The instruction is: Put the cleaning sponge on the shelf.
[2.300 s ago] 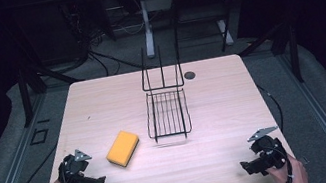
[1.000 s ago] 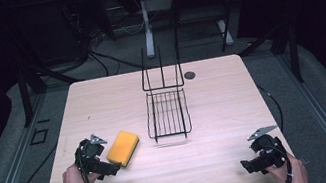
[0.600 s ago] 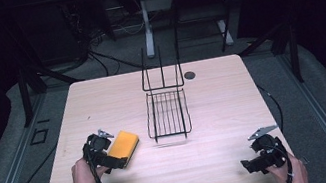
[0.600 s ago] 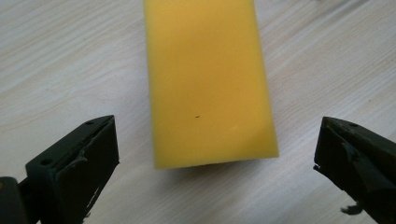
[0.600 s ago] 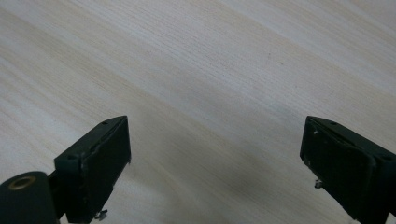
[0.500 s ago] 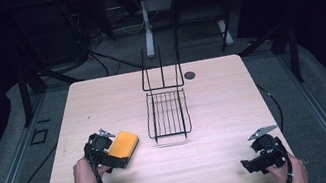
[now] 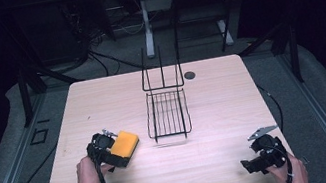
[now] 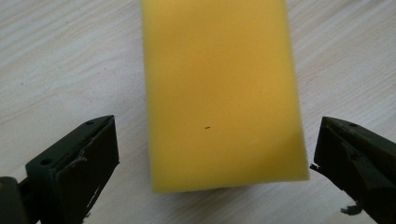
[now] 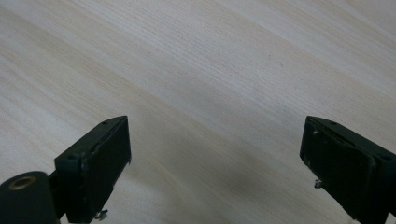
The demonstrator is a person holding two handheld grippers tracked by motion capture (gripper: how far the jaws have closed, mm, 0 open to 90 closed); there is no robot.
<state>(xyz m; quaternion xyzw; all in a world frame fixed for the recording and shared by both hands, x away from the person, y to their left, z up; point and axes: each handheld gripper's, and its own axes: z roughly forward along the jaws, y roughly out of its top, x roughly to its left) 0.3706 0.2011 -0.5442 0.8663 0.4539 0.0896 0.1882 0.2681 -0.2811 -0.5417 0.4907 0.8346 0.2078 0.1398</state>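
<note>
1. The left gripper (image 8: 210, 154) has its black fingers (image 8: 77, 163) spread wide, one on each side of the near end of the yellow rectangular foam sponge (image 8: 222, 88), with a gap on both sides; nothing is gripped.
2. That sponge (image 7: 125, 143) lies flat on the pale wooden counter (image 7: 224, 162), at about eight o'clock from the black wire rack (image 7: 168, 113).
3. I judge this the reach-to-grasp step; next the fingers should close evenly on the sponge's long sides.
4. The right gripper (image 7: 252, 164) rests near the counter's five o'clock corner, wide open and empty.
</note>
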